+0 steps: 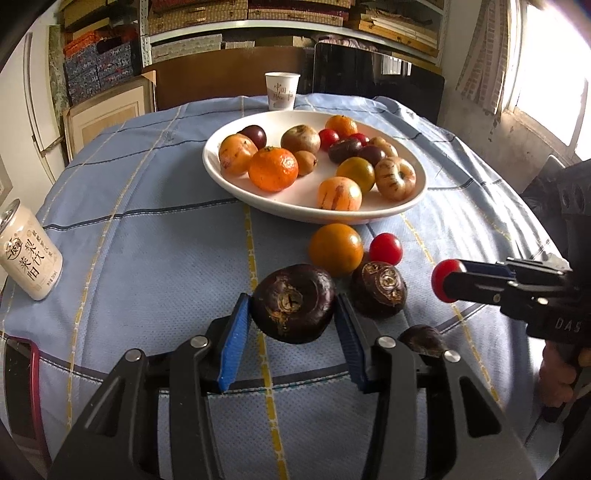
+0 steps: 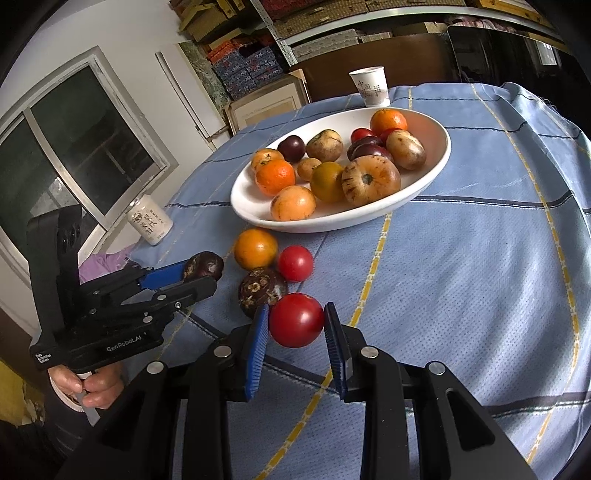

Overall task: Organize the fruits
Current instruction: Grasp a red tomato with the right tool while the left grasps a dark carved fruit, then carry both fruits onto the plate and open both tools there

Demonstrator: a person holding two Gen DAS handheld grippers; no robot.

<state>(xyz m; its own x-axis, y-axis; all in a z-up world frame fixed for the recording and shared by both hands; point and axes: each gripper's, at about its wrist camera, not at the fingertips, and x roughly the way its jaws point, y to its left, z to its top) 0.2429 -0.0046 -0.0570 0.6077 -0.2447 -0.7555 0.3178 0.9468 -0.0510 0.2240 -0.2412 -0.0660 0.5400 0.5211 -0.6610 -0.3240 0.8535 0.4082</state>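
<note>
Fruits are half sorted: most lie in the white plate [image 1: 413,199] at the far middle, four loose on the blue checked cloth [image 1: 147,240] near me. My left gripper [image 1: 293,308] clamps a dark water chestnut [image 1: 293,302]; my right gripper [image 2: 295,323] clamps a red tomato [image 2: 295,319]. Both look lifted, I judge. Next, I carry each over the rim and release gently, clear of fruit already there.

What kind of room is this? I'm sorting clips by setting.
Probably a home storeroom or spare room: shelves stacked with boxes, framed pictures leaning on the wall, and a cloth-covered table.
</note>
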